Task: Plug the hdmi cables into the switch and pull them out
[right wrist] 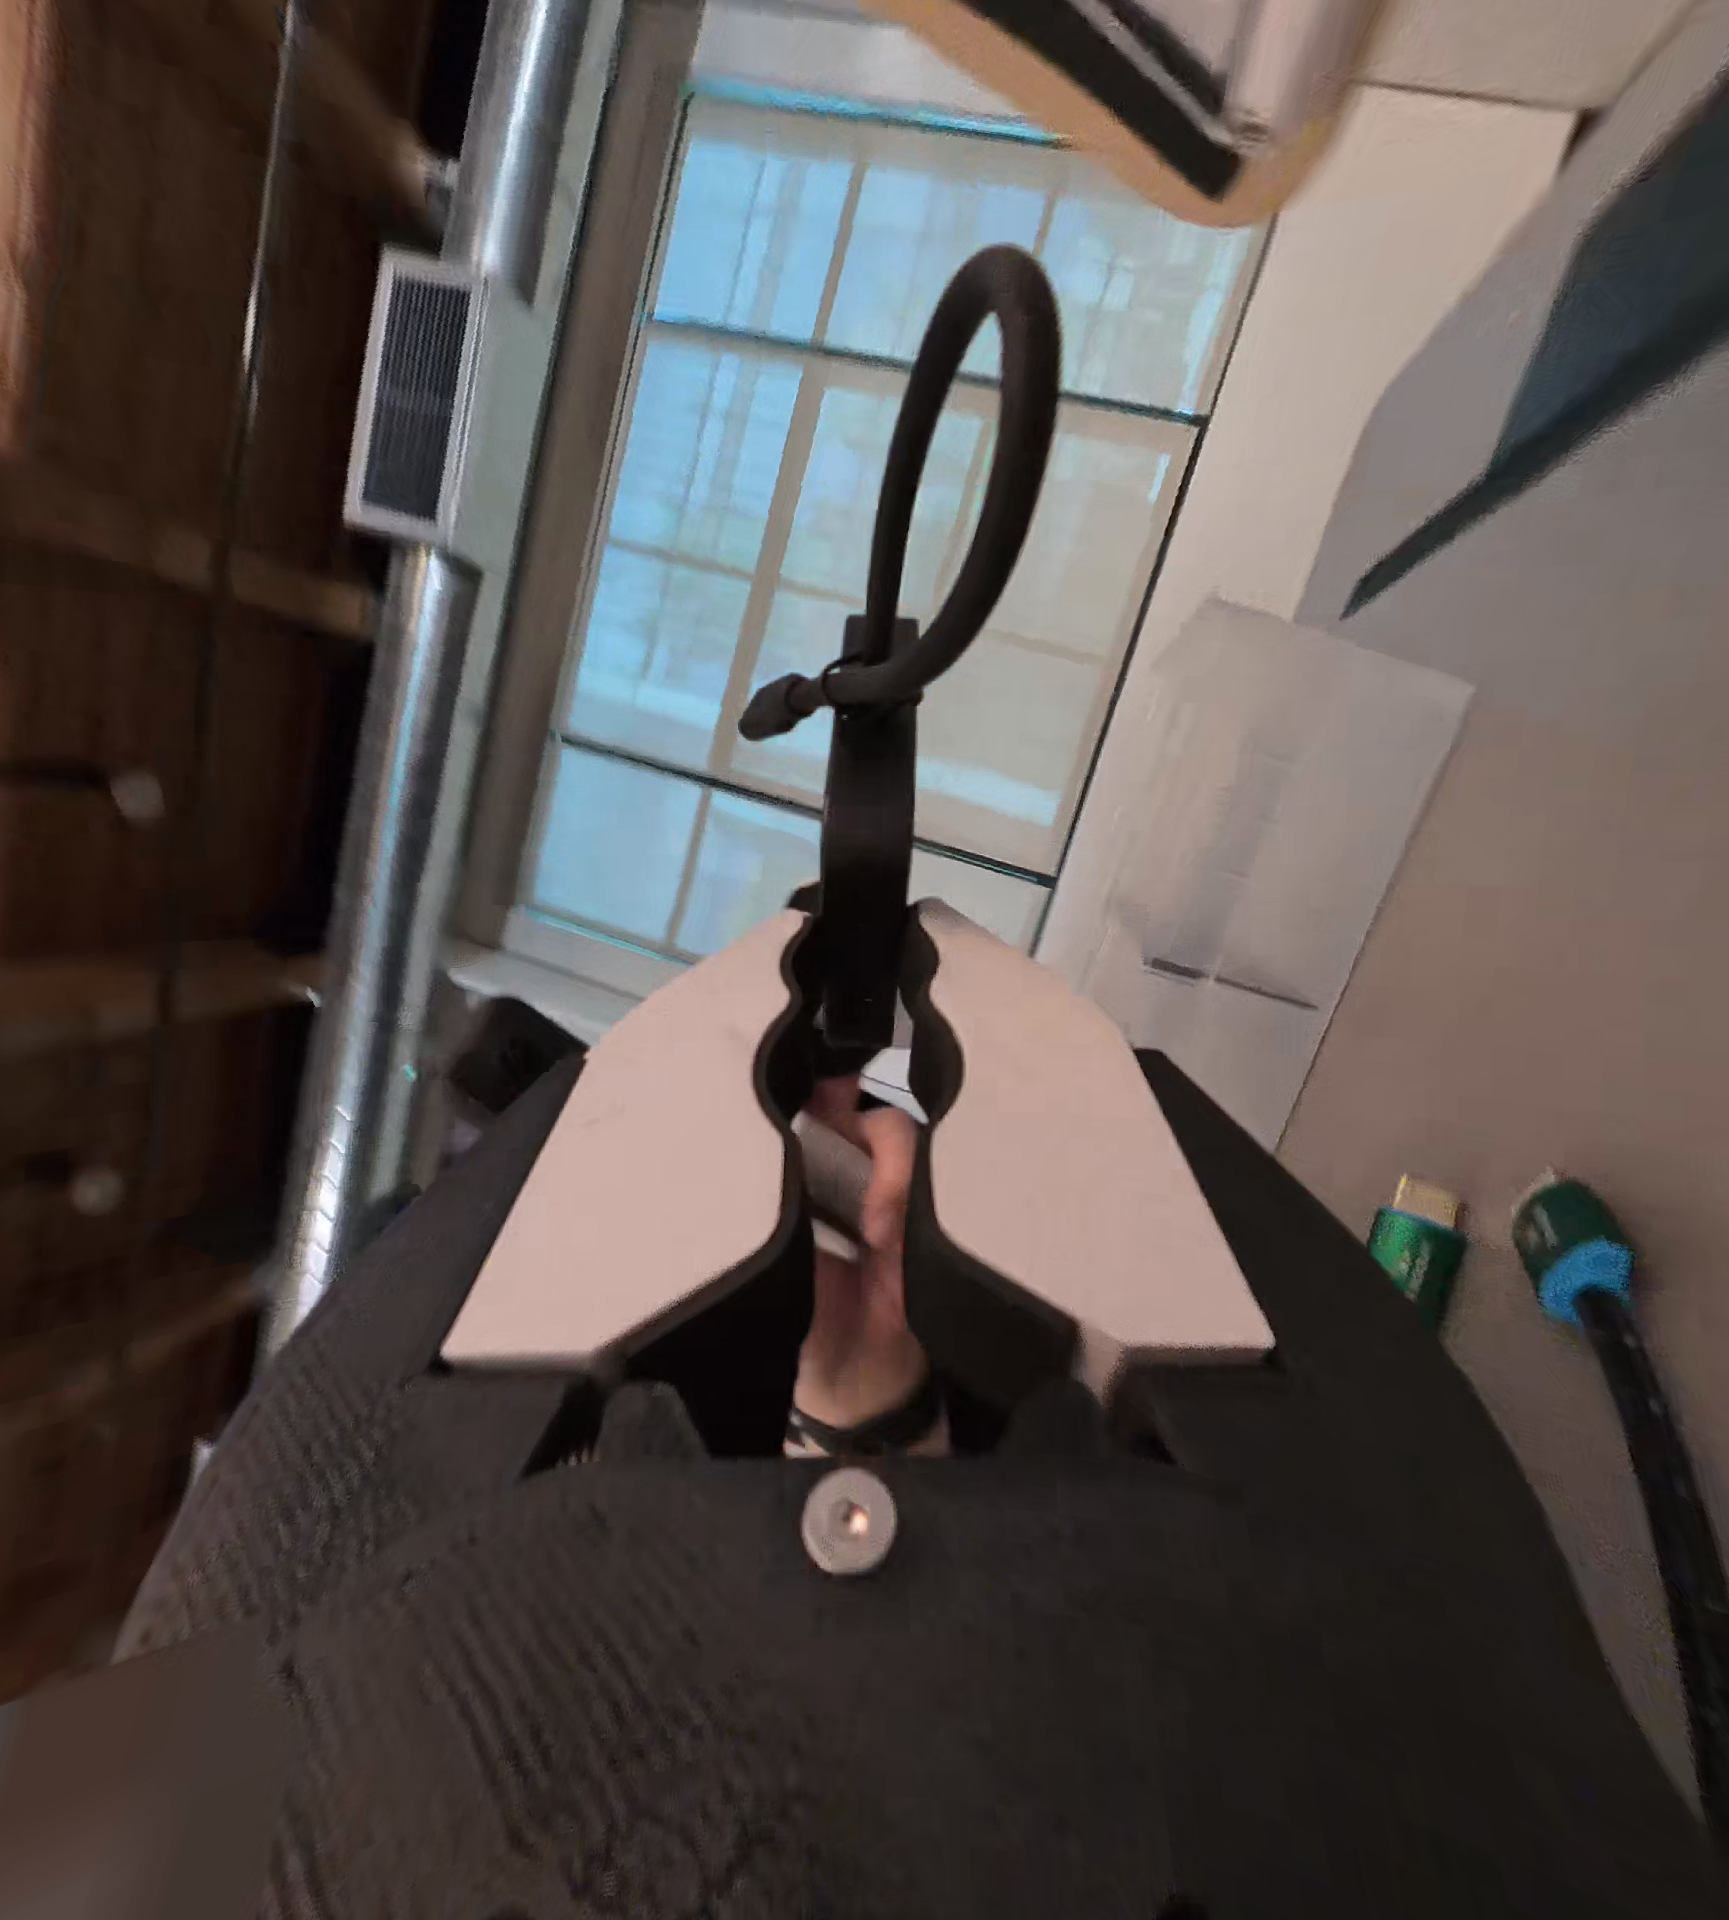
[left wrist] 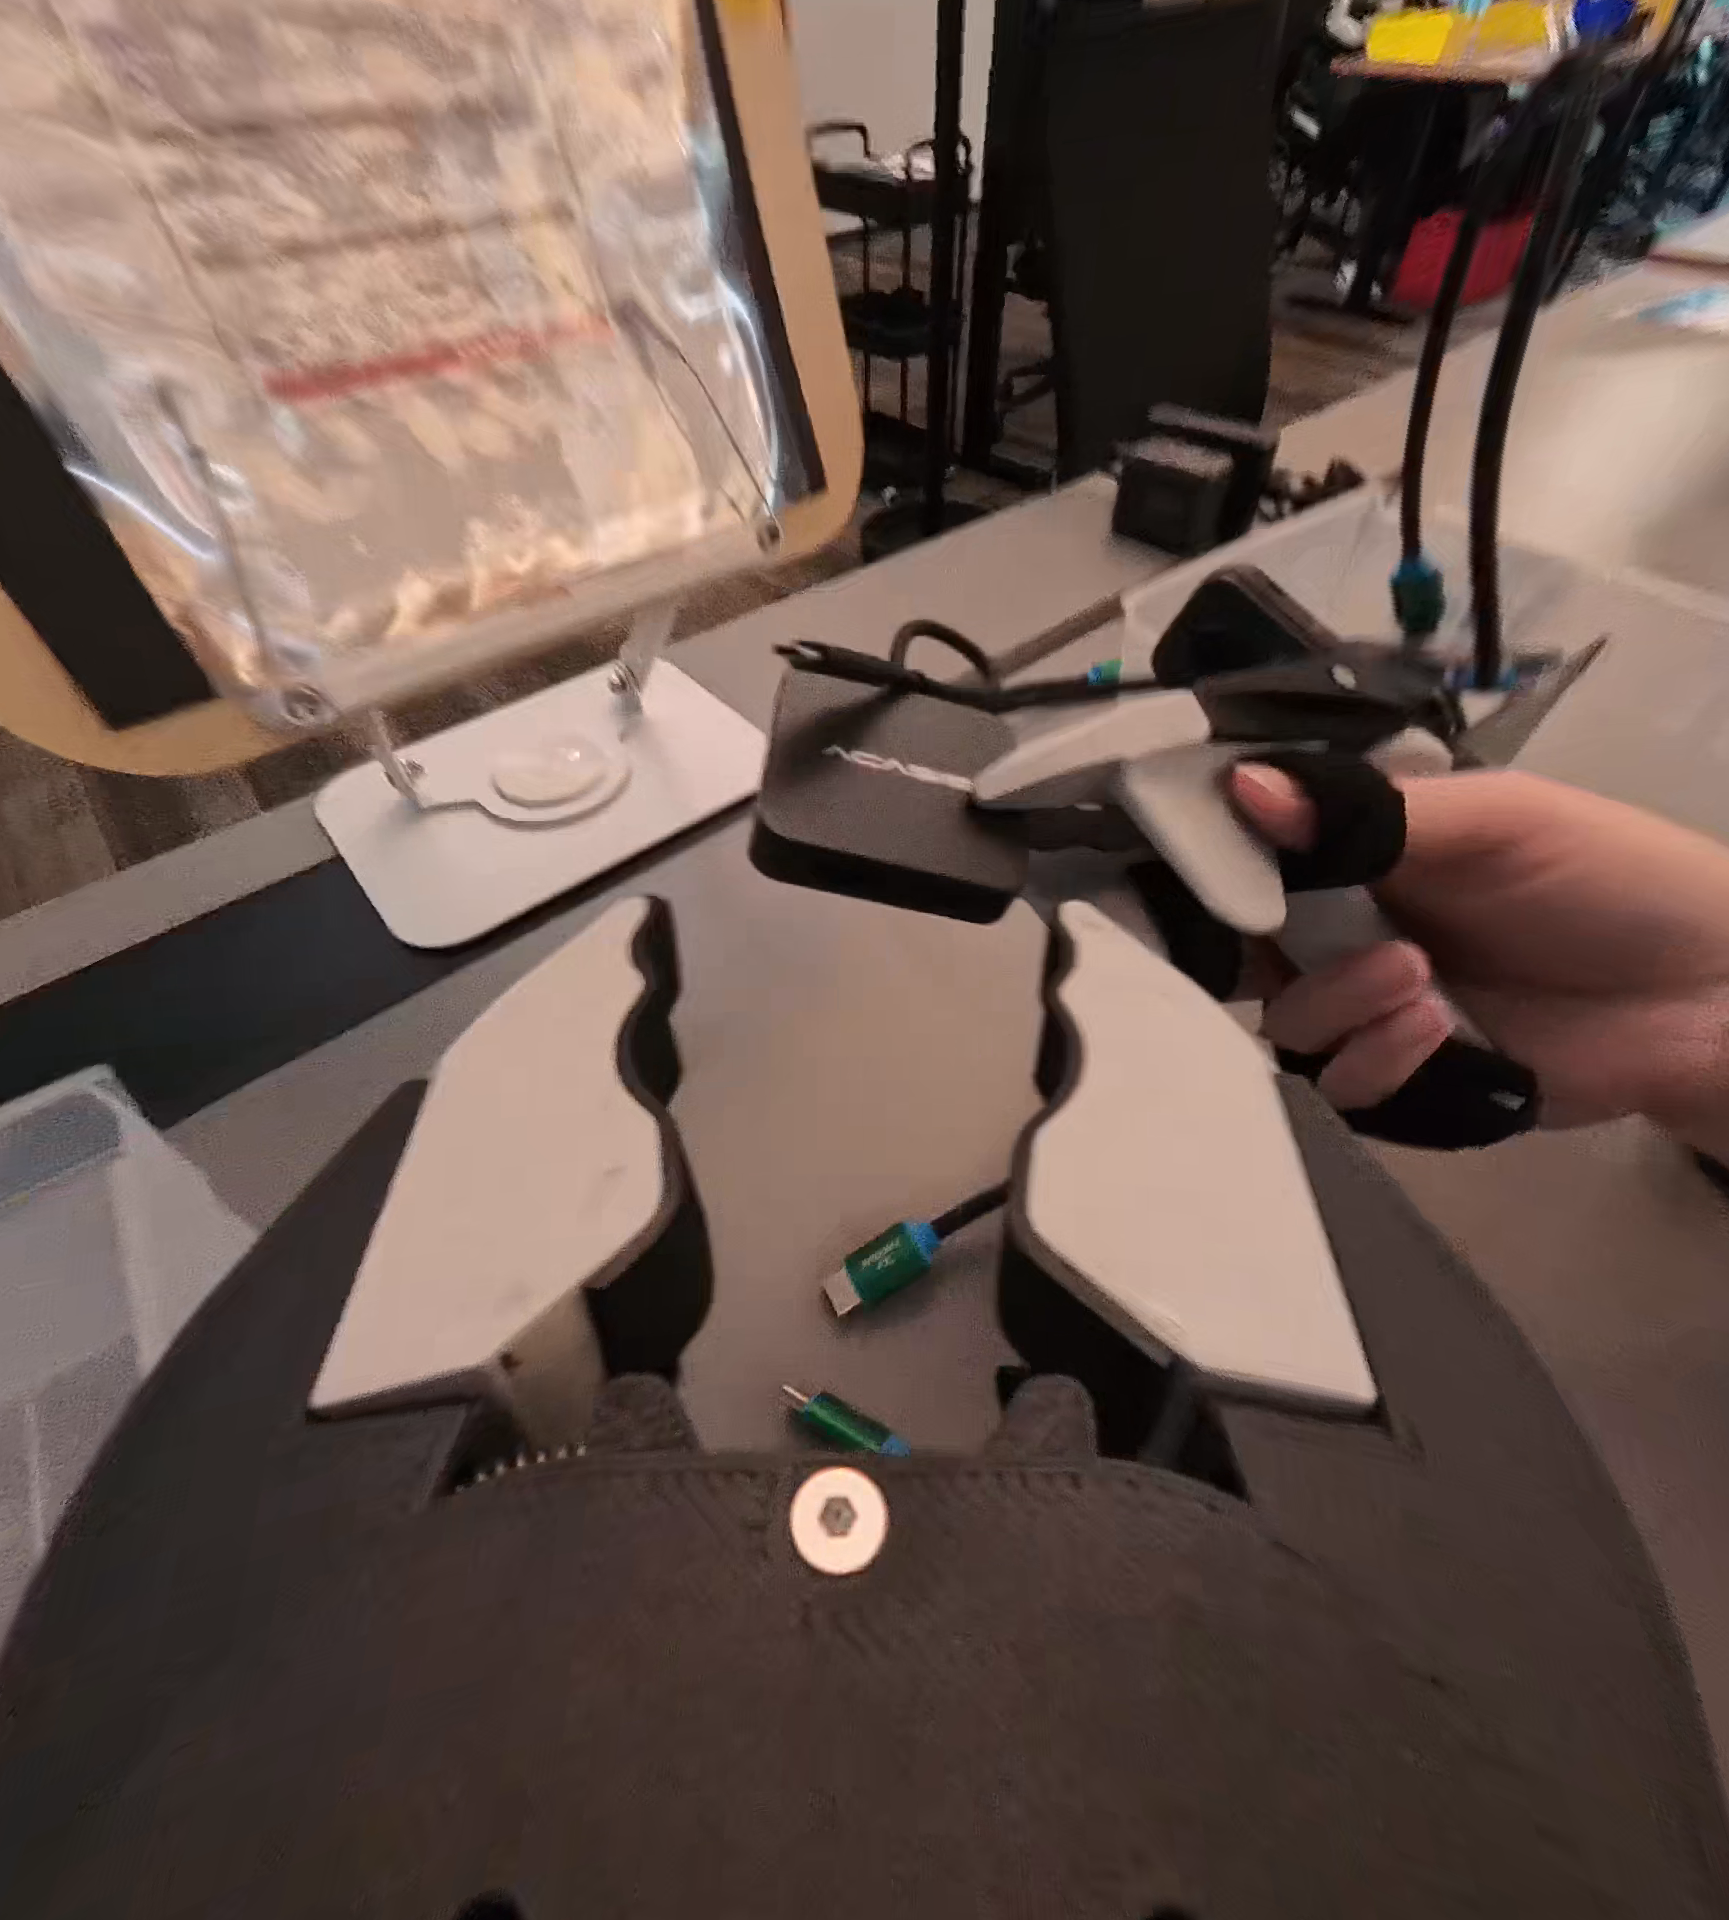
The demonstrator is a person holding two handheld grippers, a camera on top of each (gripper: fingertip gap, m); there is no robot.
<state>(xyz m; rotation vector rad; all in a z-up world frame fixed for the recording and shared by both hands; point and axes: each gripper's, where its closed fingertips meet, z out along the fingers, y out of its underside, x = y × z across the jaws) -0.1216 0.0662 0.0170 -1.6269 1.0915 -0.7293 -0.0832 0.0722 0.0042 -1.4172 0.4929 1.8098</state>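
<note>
The black HDMI switch (left wrist: 886,805) hangs in the air above the dark mat, gripped at its right edge by my right gripper (left wrist: 995,795), which a hand holds. In the right wrist view the switch (right wrist: 865,831) shows edge-on between the shut fingers of my right gripper (right wrist: 860,935), with its short black lead (right wrist: 985,416) looping beyond it. My left gripper (left wrist: 855,925) is open and empty, just below the switch. Two green HDMI plugs (left wrist: 875,1273) (left wrist: 839,1421) lie on the mat between its fingers. They also show in the right wrist view (right wrist: 1416,1252) (right wrist: 1572,1242).
A tablet-like board in a clear sleeve (left wrist: 361,343) stands on a white stand (left wrist: 538,800) at the back left. A clear plastic bin (left wrist: 18,1299) sits at the left. Two thick black cables (left wrist: 1462,416) hang at the back right.
</note>
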